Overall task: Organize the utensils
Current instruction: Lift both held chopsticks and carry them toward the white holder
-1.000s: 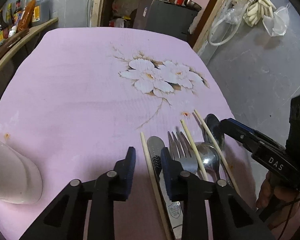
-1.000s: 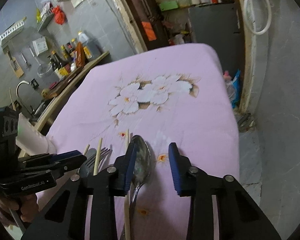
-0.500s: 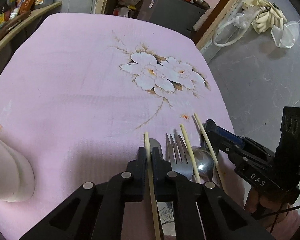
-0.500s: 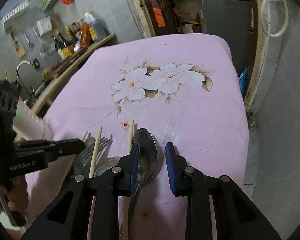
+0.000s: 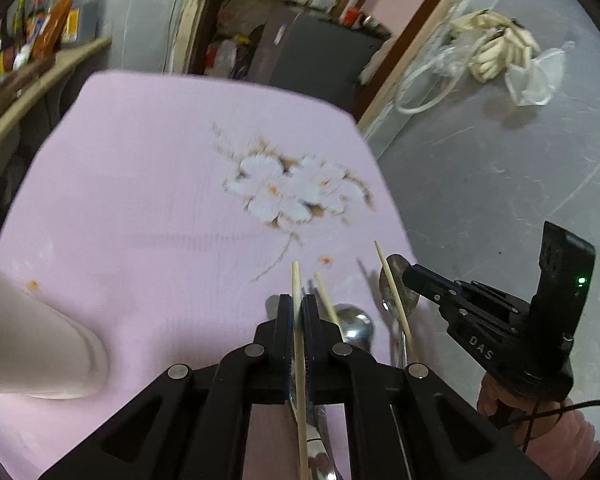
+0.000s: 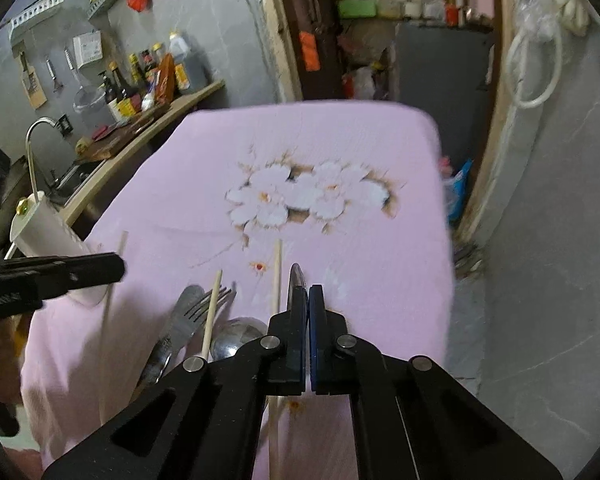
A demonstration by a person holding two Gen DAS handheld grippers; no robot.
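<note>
Since a second before, both grippers had gone from wide apart to clamped — and both had lifted, the pink tablecloth (image 5: pixel 148 200) now blurred and lower under them.

Left gripper (image 5: pixel 298 312) was clenched on a pale wooden chopstick (image 5: pixel 296 280), its tip poking out past the fingers, toward the far side. Right gripper (image 6: pixel 307 300) was pinched tight on a spoon (image 6: pixel 296 274), held edge-on so only a thin sliver of bowl showed above the fingers.

Step in hand, by my read: pick-up done on both sides, carrying not yet started. Next move likely calls for swinging each piece to the white holder (image 5: pixel 40 344) at the near left and dropping it in upright — chopstick is thin, could pivot in the grip.

Left on the cloth at the near right: a fork (image 6: pixel 208 304), a knife (image 6: pixel 176 320), a second spoon (image 6: pixel 236 332), more chopsticks (image 6: pixel 214 308) — loosely side by side, overlapping, handles toward the near edge.
</note>
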